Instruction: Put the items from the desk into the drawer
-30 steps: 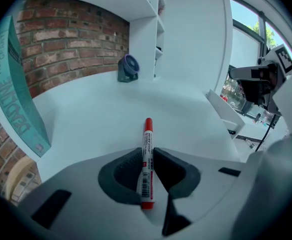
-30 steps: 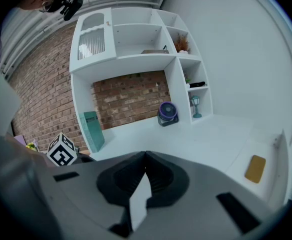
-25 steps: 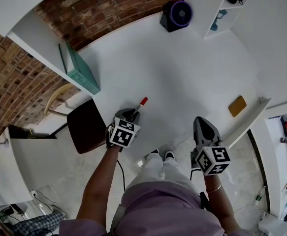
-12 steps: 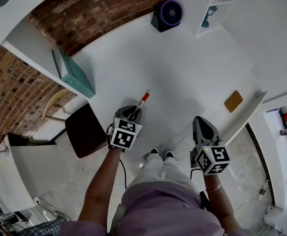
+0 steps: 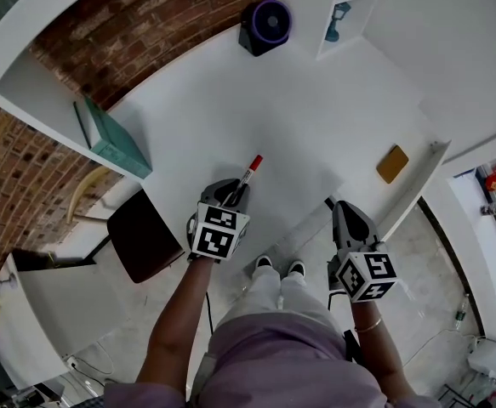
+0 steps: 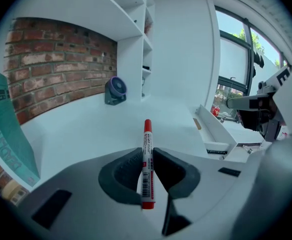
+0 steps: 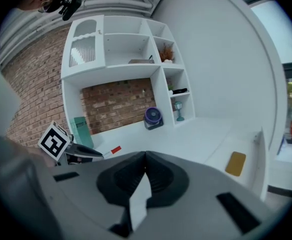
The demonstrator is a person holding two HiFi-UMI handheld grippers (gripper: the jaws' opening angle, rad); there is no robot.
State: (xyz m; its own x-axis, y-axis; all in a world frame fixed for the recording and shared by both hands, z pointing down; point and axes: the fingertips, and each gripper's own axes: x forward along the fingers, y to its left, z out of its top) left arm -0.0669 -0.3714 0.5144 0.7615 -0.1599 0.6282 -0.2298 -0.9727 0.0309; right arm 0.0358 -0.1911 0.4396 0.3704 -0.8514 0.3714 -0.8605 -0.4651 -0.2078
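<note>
Teal book (image 6: 8,129) half off-frame

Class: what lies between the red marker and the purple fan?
Only bare white desk, seen in the head view, from the red marker to the purple fan.

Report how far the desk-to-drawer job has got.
Done: a yellow pad seems to lie in the open drawer. In hand: the left gripper grips a red marker. Left: carry it to the drawer; the right gripper is shut, empty.

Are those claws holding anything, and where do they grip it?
The left gripper clamps a red marker mid-barrel, one red end pointing ahead. The right gripper is shut and empty.
</note>
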